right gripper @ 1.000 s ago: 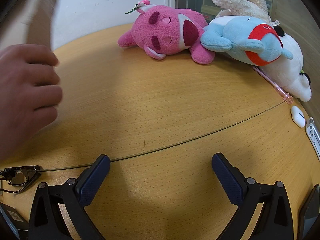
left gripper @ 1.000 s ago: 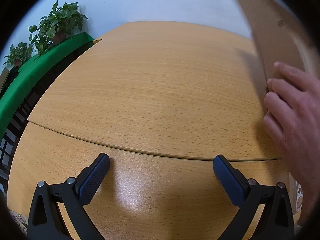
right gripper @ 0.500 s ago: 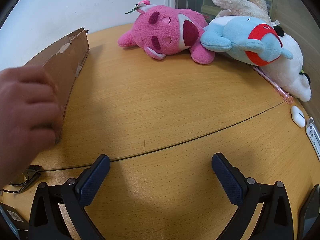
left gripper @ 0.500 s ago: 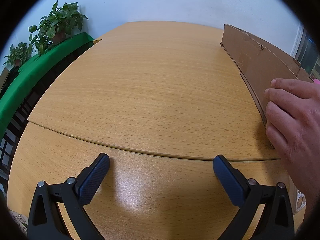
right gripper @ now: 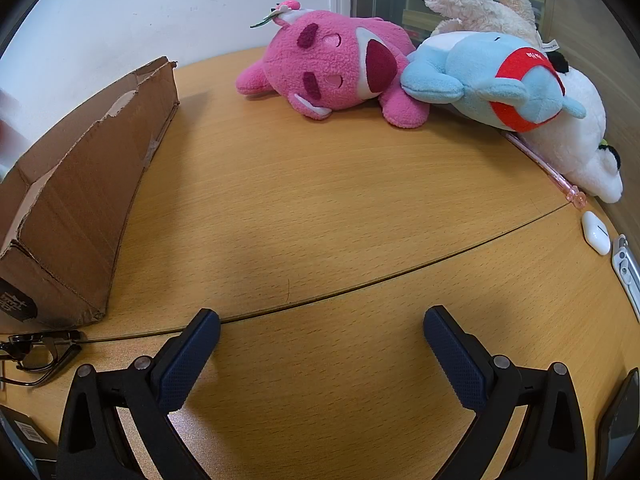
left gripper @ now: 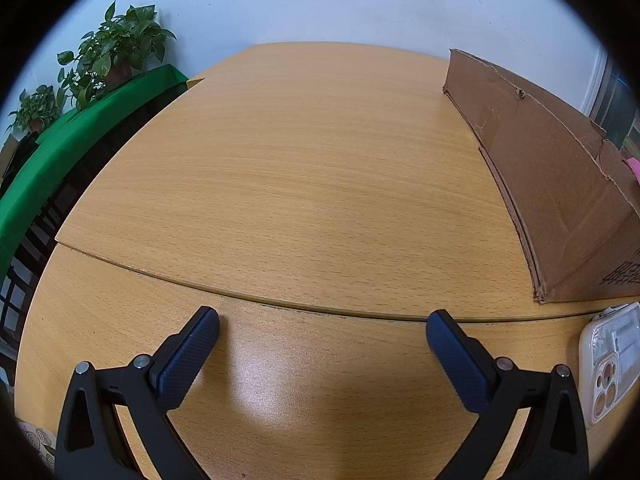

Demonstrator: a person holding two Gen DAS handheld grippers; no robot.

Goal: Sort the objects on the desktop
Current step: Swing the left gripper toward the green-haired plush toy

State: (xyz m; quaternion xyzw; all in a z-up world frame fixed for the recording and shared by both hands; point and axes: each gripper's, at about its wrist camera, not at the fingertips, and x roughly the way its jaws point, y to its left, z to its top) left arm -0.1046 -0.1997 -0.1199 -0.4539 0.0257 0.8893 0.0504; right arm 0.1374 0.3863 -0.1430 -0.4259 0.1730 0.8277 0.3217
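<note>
Both claws sit low over the wooden counter (left gripper: pixel 320 184), each spread wide with nothing between its pads. The left claw (left gripper: pixel 322 354) faces a bare stretch of wood, with a torn cardboard box (left gripper: pixel 560 184) standing on the counter off to its right and a white phone case (left gripper: pixel 610 364), camera cut-outs showing, lying just in front of the box's near corner. Potted plants (left gripper: pixel 116 52) stand on a green-covered surface beyond the counter's left edge.

The right claw (right gripper: pixel 322 350) has the same box on its left, and a pair of dark-rimmed glasses (right gripper: pixel 38 354) lies just before the box's near corner. At the far side of the counter a pink plush bear (right gripper: pixel 340 72) lies touching a blue plush with a red band (right gripper: pixel 496 80), which rests against a white plush (right gripper: pixel 576 136). A pink pen (right gripper: pixel 548 168) runs along beside the white plush, and a white earbud case (right gripper: pixel 596 232) lies near the pen's tip.
</note>
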